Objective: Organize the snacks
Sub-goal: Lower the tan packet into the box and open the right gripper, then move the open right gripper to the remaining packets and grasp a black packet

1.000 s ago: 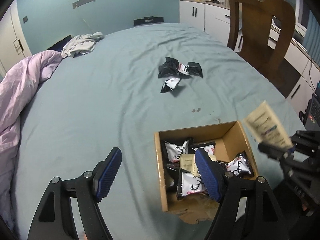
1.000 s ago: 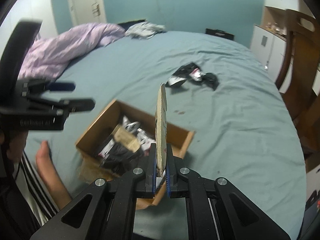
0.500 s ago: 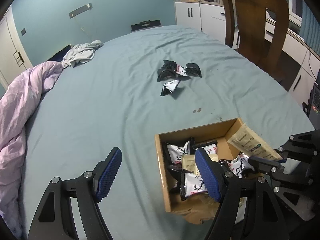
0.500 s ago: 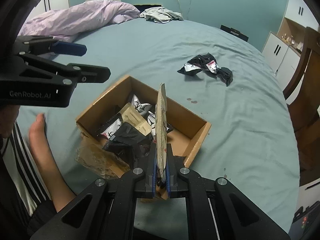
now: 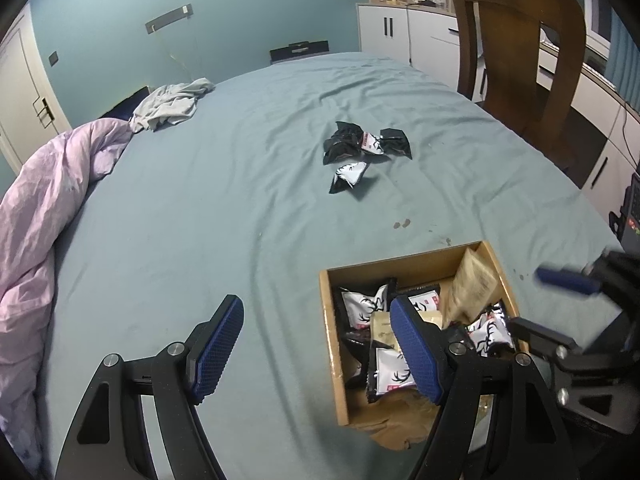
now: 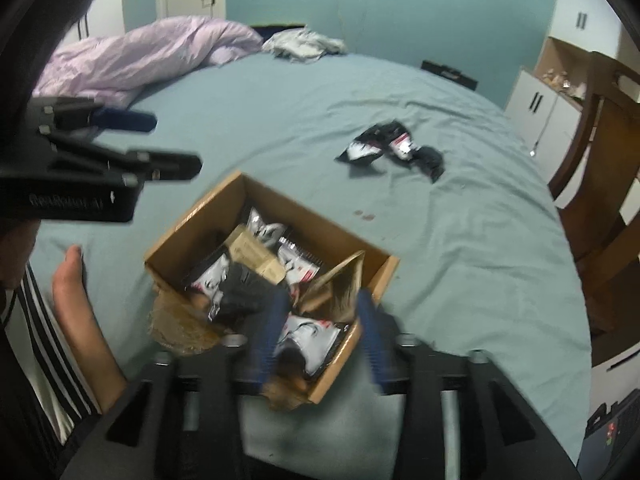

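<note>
A bed with a teal sheet (image 5: 224, 216) carries everything here. At its far left edge a lilac duvet (image 5: 44, 208) lies bunched, and a grey garment (image 5: 170, 106) is crumpled near the far corner beside it.

The left gripper (image 5: 316, 348) hangs over the near part of the sheet with its jaws spread wide and nothing between them; one blue pad (image 5: 218, 344) stands over bare sheet, the other over the left half of the cardboard box (image 5: 334, 340).

In the middle of the bed, well apart from the box, a small heap of black and white snack packets (image 5: 362, 148) lies on the sheet, with one more packet (image 5: 348, 176) just in front of it.

The cardboard box sits close to the near edge of the bed, open at the top and holding several black and white packets with a deer print and some tan ones. A tan packet (image 5: 472, 284) stands tilted in the far right corner of the box, blurred, its upper edge leaning against the box wall.

The right gripper (image 6: 324, 332) is over the near right corner of the box. Its jaws have just been opening and stand about half apart; the tan packet (image 6: 340, 284) lies just beyond and between the blurred blue pads (image 6: 270, 328), free of both.

In the right wrist view a bare foot (image 6: 76, 304) rests on the sheet left of the box, beside a striped trouser leg (image 6: 44, 360). A wooden chair (image 5: 524, 52) stands past the right edge of the bed, with white cabinets (image 5: 404, 32) behind it.
</note>
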The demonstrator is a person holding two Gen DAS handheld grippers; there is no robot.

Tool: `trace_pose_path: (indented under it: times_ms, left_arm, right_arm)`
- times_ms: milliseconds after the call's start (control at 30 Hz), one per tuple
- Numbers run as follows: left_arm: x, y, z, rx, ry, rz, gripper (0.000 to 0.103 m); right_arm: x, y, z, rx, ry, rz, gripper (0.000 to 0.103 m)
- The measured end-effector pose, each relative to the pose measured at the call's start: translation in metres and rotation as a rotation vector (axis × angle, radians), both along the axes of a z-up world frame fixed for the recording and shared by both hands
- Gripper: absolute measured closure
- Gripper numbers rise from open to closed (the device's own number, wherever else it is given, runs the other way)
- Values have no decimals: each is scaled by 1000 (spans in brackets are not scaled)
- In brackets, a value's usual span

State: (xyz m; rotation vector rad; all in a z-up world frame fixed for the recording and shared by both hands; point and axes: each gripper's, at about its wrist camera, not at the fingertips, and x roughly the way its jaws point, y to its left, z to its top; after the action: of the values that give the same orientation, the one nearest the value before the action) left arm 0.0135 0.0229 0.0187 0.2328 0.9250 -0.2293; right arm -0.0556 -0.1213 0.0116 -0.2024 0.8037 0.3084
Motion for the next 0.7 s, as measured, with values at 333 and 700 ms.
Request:
trace_pose_path:
  times_ms: [333,700]
  left_arm:
    - [-3,0,3,-1,-17,7,26]
    - [-10,-7,9,9,-34,-15,26]
  right_arm:
    - [-21,-34,18,79,-140,-203,16]
    - [-7,-61,16,115,-108,-399,16]
